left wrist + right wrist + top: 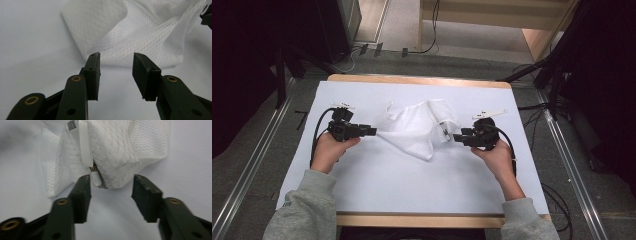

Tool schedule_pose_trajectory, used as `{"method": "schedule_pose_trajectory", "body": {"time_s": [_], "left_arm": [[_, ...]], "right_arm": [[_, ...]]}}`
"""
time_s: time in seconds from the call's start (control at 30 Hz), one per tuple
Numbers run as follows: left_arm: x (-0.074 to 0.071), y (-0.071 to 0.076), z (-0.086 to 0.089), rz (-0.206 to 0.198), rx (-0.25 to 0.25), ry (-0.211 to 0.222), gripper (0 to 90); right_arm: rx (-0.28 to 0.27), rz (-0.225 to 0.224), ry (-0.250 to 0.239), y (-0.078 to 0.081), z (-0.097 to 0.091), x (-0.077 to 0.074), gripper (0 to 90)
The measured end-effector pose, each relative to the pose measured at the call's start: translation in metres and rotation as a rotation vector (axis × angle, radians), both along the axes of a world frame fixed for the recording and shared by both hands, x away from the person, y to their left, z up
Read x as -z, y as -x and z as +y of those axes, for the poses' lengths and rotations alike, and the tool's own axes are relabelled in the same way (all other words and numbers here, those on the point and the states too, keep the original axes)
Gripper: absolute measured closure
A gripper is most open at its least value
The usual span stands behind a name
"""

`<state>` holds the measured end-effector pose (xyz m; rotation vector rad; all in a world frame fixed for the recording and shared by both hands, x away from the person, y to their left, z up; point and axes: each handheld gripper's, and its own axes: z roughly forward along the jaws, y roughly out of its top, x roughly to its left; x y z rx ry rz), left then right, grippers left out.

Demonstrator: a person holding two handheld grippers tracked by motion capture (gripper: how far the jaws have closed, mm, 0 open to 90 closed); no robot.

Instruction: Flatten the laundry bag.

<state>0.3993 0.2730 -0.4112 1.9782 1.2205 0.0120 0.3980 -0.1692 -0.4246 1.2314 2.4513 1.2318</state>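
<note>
Nearest, at six o'clock in the high view, two grey sleeves are being brought in, wrists bent inward. The left gripper (371,131) is being held level at nine o'clock, pointed toward three; its jaws are being kept spread, with nothing between them. The right gripper (458,137) is being held level at three o'clock, pointed toward nine, jaws likewise spread and bare. Between them, at the table (377,185) centre, a crumpled white mesh bag (414,129) is lying. Its zip pull (95,179) is lying just beyond the right gripper's tips. No readable writing is being shown.
</note>
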Motion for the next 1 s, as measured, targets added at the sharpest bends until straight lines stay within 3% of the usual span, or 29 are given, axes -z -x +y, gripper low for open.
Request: {"method": "schedule_pose_trajectory", "body": {"time_s": [0.1, 0.23, 0.3, 0.43, 0.5, 0.67, 0.77, 1.0], "left_arm": [[-0.001, 0.002, -0.004, -0.004, 0.014, -0.004, 56.6], [0.000, 0.003, -0.009, -0.005, 0.025, -0.019, 52.8], [0.001, 0.004, -0.010, -0.006, 0.034, -0.029, 50.8], [0.002, 0.006, -0.012, -0.008, 0.038, -0.037, 49.3], [0.002, 0.008, -0.014, -0.013, 0.042, -0.035, 49.1], [-0.003, 0.013, -0.023, -0.040, 0.068, -0.031, 48.0], [-0.006, 0.016, -0.031, -0.052, 0.089, -0.034, 46.9], [-0.012, 0.022, -0.055, -0.087, 0.158, -0.048, 45.6]], "right_arm": [[-0.009, 0.022, 0.008, -0.005, 0.008, 0.009, 38.8], [-0.028, 0.047, 0.036, -0.013, 0.019, 0.022, 35.5], [-0.030, 0.061, 0.034, -0.017, 0.025, 0.028, 43.2], [-0.035, 0.069, 0.025, -0.023, 0.032, 0.032, 73.4], [-0.029, 0.037, 0.021, -0.024, 0.037, 0.026, 83.2], [-0.053, -0.009, -0.011, -0.017, 0.042, 0.010, 83.8], [-0.104, -0.049, -0.013, -0.008, 0.052, -0.005, 83.8], [-0.190, -0.047, 0.002, 0.000, 0.076, -0.008, 83.7]]}}
